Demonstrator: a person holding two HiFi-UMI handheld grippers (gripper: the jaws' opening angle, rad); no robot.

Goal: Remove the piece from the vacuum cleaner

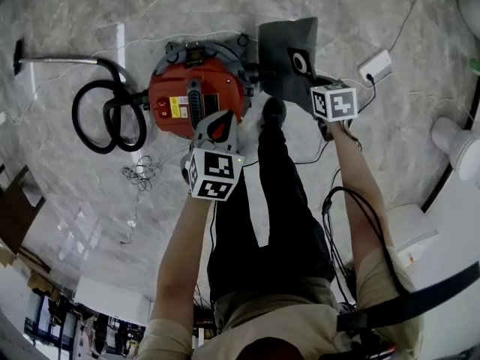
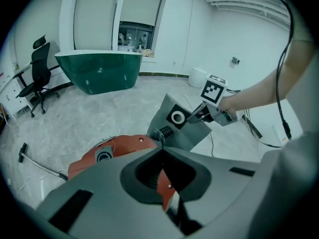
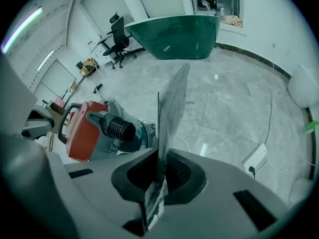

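Note:
A red vacuum cleaner (image 1: 196,94) stands on the marble floor just ahead of my feet. A grey dust bag (image 1: 289,47) with a round collar hangs at its right, off the body. My right gripper (image 1: 316,82) is shut on the bag's edge. The right gripper view shows the bag (image 3: 172,103) edge-on between the jaws, with the vacuum (image 3: 82,128) to the left. My left gripper (image 1: 219,127) sits over the vacuum's near rim, shut on a thin red part of its lid (image 2: 167,185). The left gripper view also shows the bag (image 2: 177,126) and the right gripper (image 2: 202,114).
The black hose (image 1: 94,118) coils left of the vacuum, and its wand (image 1: 56,61) lies beyond. A white power strip (image 1: 375,64) with cables lies at the right. My shoe (image 1: 274,113) stands by the vacuum. A green tub (image 2: 99,71) and an office chair (image 2: 37,73) stand farther off.

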